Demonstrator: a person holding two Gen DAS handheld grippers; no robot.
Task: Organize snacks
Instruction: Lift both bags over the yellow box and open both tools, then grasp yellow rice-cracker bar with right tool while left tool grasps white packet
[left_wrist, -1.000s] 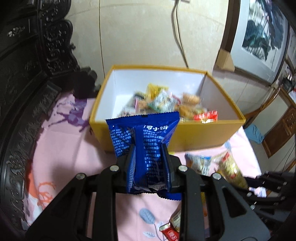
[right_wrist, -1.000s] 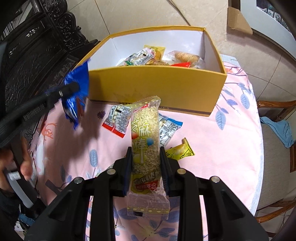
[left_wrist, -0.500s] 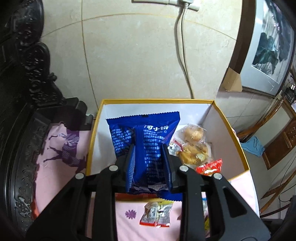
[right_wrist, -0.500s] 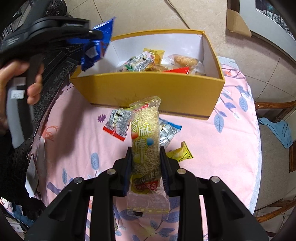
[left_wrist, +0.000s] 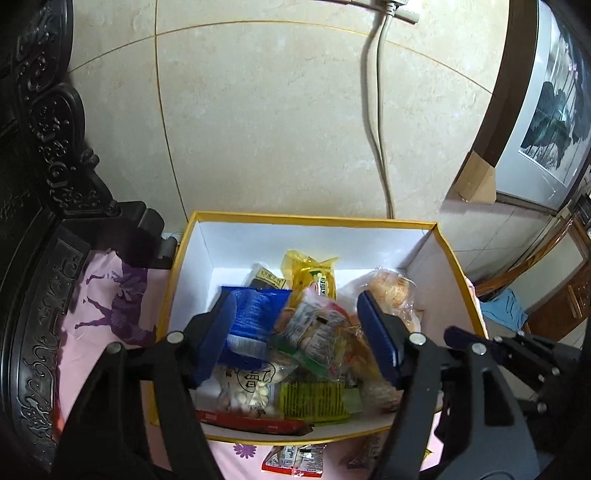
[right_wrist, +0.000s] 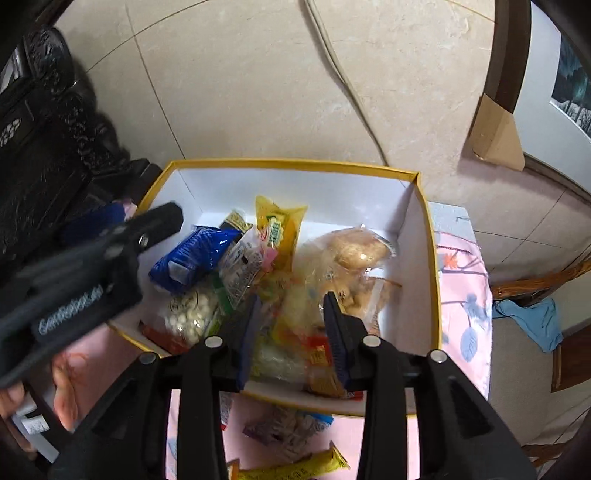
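Snacks belong in the yellow box (left_wrist: 458, 273). The left claw (left_wrist: 295, 332) gapes, released, with the blue packet (right_wrist: 192, 258) lying among packets at the box's left. The right claw (right_wrist: 291, 325) also stands open over the pile. Best to lift both straight up, then fetch packets near the box on the pink-clothed desk (right_wrist: 461, 295); tiled floor beyond.

Both wrist views close above, facing down into yellow box (left_wrist: 310, 221); shared: its snack pile (right_wrist: 280, 266)
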